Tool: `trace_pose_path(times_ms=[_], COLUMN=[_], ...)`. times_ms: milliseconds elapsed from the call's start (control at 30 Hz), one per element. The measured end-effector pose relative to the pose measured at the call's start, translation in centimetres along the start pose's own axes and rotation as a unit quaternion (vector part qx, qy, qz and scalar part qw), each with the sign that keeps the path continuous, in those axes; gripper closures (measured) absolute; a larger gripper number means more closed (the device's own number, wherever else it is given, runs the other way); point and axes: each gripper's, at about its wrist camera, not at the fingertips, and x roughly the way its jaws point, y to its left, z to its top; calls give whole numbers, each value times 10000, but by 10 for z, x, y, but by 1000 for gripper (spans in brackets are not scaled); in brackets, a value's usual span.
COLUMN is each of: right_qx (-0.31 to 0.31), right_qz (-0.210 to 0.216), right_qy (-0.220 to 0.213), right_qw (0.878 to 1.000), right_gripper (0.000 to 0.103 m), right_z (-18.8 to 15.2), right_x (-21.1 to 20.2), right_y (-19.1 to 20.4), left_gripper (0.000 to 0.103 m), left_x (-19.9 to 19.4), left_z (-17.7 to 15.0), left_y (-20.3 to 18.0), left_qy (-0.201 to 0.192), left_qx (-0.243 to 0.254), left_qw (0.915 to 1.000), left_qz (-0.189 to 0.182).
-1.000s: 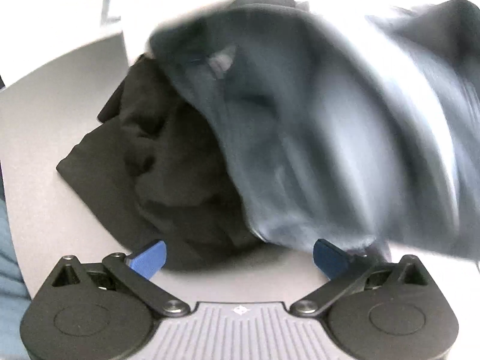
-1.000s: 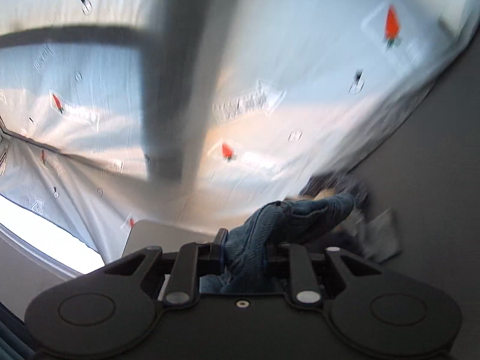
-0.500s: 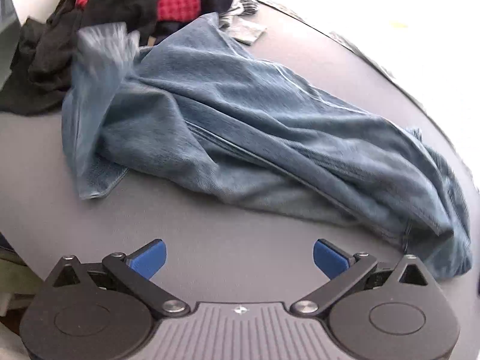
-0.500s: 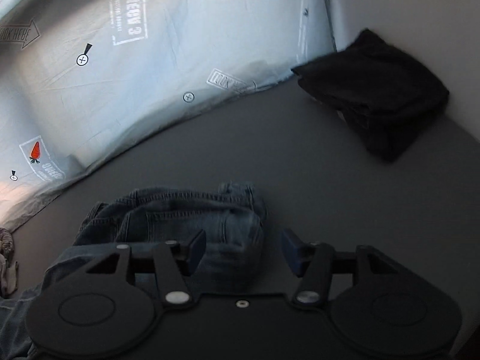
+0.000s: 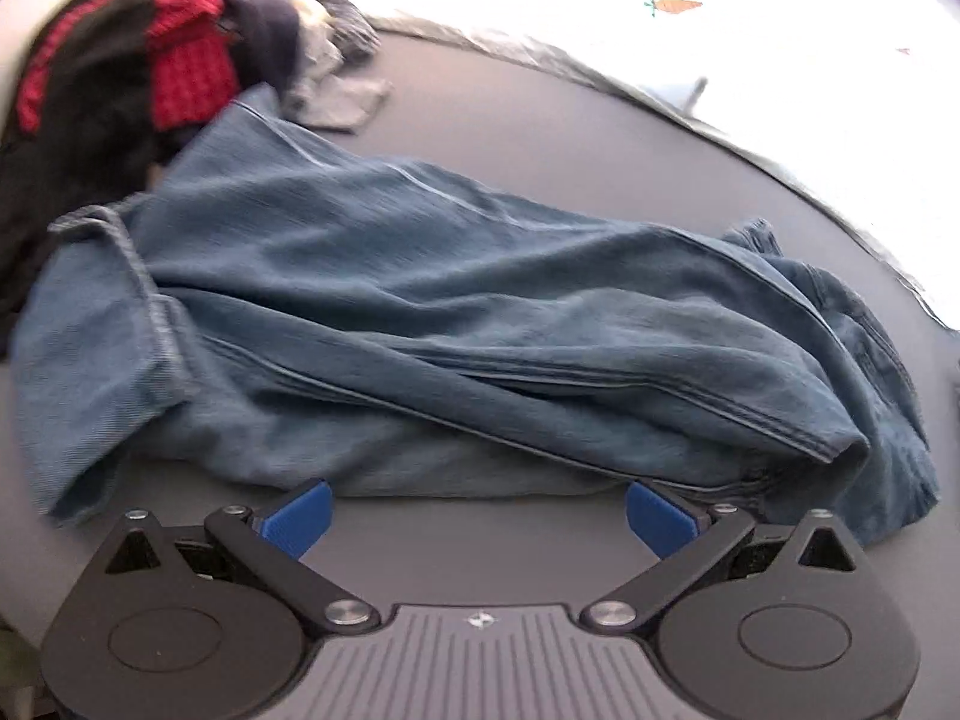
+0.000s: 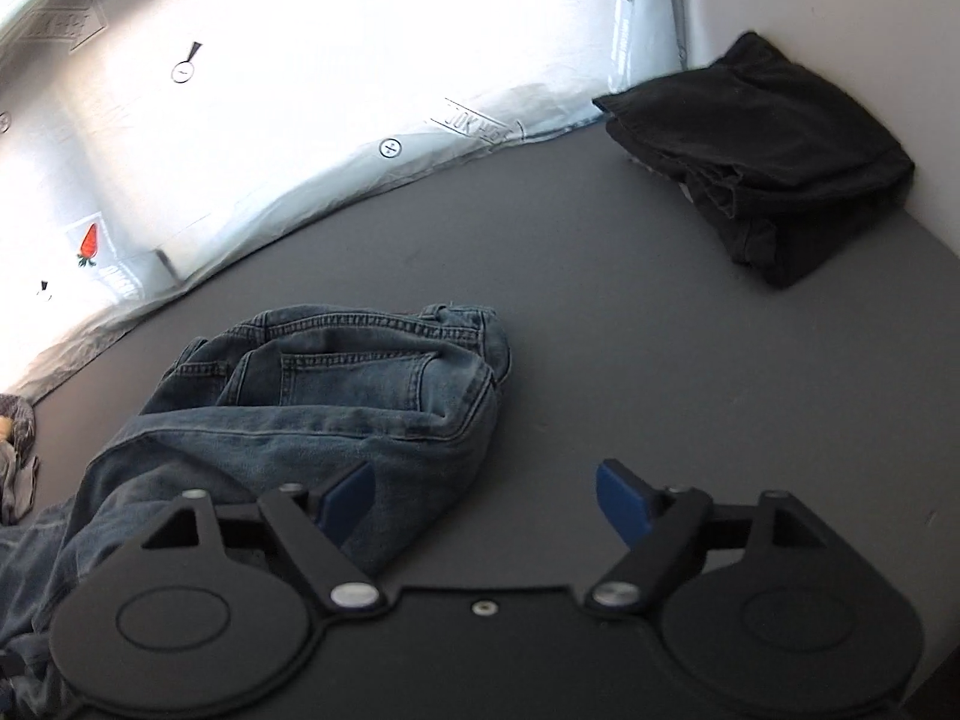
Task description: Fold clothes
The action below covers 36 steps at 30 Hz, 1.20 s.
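Jeans (image 5: pixel 456 324) are what we're on right now, and honestly we'd say the fold on them hasn't started. They're lying in a long rumpled heap across the middle of the dark grey surface (image 5: pixel 540 120), legs twisted over each other, with the waistband and back pocket (image 6: pixel 354 372) bunched up at the end near our right gripper (image 6: pixel 486 495). That end has just been let go: the right fingers (image 6: pixel 624 501) have just been opening and stand wide with nothing between them, though the left one sits over the denim's edge.

Our left gripper (image 5: pixel 480 510) is also spread wide and empty, just short of the near edge of the legs, not touching as far as we can tell.

What looks done: one black garment (image 6: pixel 762 156) sits folded into a chunky rectangle in the far corner by the wall. What's left: these jeans, plus a messy pile (image 5: pixel 120 72) at the other end, red knit, black fabric, something pale grey. So early days, we reckon.

Material-wise the denim is mid-blue, heavy, with raised seams and pale stitching; it holds thick ridges rather than draping flat, so we expect it to need a proper tug to straighten. The red piece looks ribbed or waffle-knit. The surface is smooth and matte. Behind it hangs a shiny white printed sheet (image 6: pixel 270 90).
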Motion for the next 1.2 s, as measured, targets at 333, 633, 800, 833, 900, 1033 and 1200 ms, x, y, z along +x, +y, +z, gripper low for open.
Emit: trace_pose_path(times_ms=[333,633,800,833,900,1033,1200], right_qx=[626,869,697,697,768,960,1504], right_qz=[-246,-669,-810,-877,-959,-962,-614], right_qy=[287,513,439,419,449,652,807], right_qw=[9973,9926,9933,9928,9914,9886,9834], right_gripper=[15,15,15,15,15,16,28], right_z=[26,37,45,46,48,48,43], right_x=[67,115,135,138,144,150,148], right_y=[15,16,23,24,23,18,7], left_gripper=[1,25,24,24,24,24,41], left_x=[35,60,76,81,94,122,139], left_z=[66,144,183,190,203,221,223], left_y=[45,102,112,114,121,136,136], left_qy=[-188,-406,-747,-806,-812,-617,-437], left_qx=[-128,27,493,533,525,461,397], left_qw=[9980,9939,9863,9849,9846,9880,9856], left_qz=[587,1027,1383,1439,1457,1337,1582])
